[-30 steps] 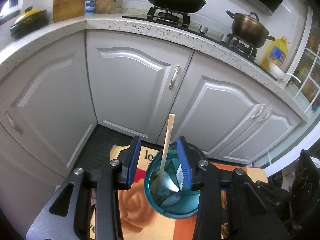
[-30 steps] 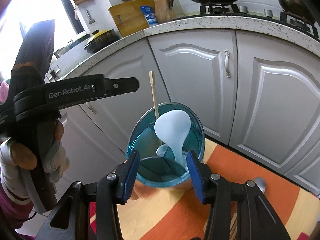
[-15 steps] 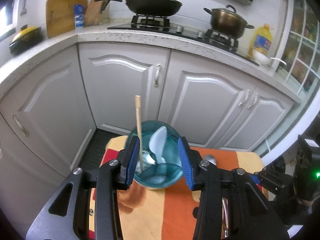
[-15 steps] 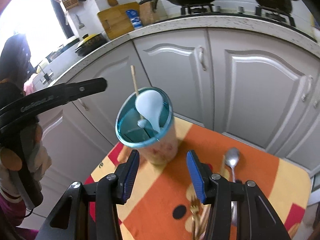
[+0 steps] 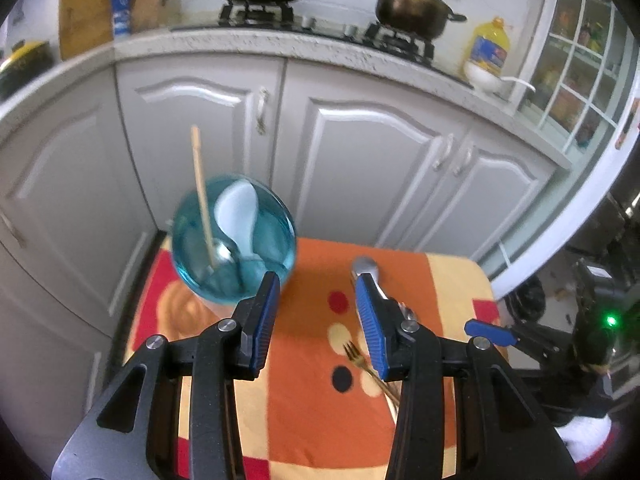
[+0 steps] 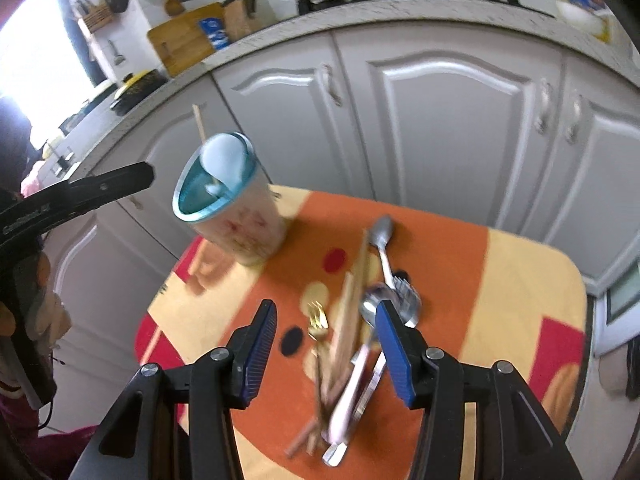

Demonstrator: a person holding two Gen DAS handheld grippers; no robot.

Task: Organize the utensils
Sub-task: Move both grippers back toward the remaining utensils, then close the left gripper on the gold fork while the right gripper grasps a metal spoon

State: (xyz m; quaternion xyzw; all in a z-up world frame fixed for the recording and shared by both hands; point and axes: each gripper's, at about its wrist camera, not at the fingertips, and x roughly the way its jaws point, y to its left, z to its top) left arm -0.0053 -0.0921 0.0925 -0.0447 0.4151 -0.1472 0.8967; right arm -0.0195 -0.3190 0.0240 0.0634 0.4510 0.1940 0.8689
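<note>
Right gripper (image 6: 326,340) hangs over the loose utensil pile (image 6: 352,344) at lower centre, fingers wide, nothing held. Left gripper (image 5: 316,320) also wide, empty. Holder cup (image 6: 228,200) stands upper left. Best to single out the gold fork (image 6: 318,322), close squarely on its handle.

The left gripper (image 5: 316,320) hung open over the orange cloth (image 5: 304,408), the blue-rimmed cup (image 5: 234,240) far left, a gold fork (image 5: 356,356) near right.
</note>
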